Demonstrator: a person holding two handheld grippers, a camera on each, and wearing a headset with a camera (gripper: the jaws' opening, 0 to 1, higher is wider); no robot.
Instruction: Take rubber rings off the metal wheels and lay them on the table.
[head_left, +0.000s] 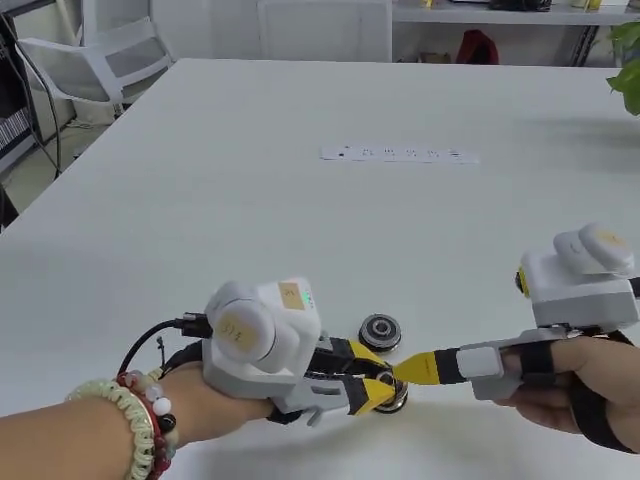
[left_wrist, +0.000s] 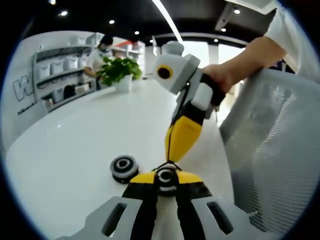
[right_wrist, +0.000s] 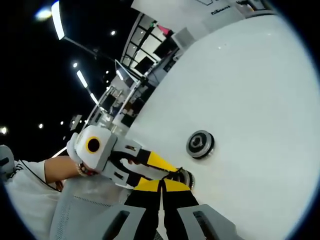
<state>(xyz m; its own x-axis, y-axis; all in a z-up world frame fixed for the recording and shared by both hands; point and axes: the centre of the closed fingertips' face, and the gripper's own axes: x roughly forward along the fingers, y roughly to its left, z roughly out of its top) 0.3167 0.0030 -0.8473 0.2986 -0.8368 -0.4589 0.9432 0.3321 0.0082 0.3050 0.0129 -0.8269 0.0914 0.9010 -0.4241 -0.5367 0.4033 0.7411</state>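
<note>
Fingers (left_wrist: 142, 179) on my left gripper (left_wrist: 166, 176) are clamped down on one metal wheel (right_wrist: 185, 176), holding it low over the table (head_left: 300, 200) right in front of me. My right gripper (right_wrist: 161, 185) has its jaws pressed together with the tip right at that wheel's rim. Honestly I can't tell whether it has any rubber pinched in there or is just poking at it.

The second wheel (head_left: 380, 330) sits loose on the table just beside the held one, with its dark rubber ring (left_wrist: 115, 170) on.

Handling guess: the wheel looks like solid metal, so it's stiff, a bit weighty for its size and slick on the faces. I'd grip it across the flat sides like I'm doing. The ring should be soft and stretchy but seated snug, so I reckon the move is to catch its outer edge with the fingertips and peel sideways, not yank straight. It may snap back or flick off.
</note>
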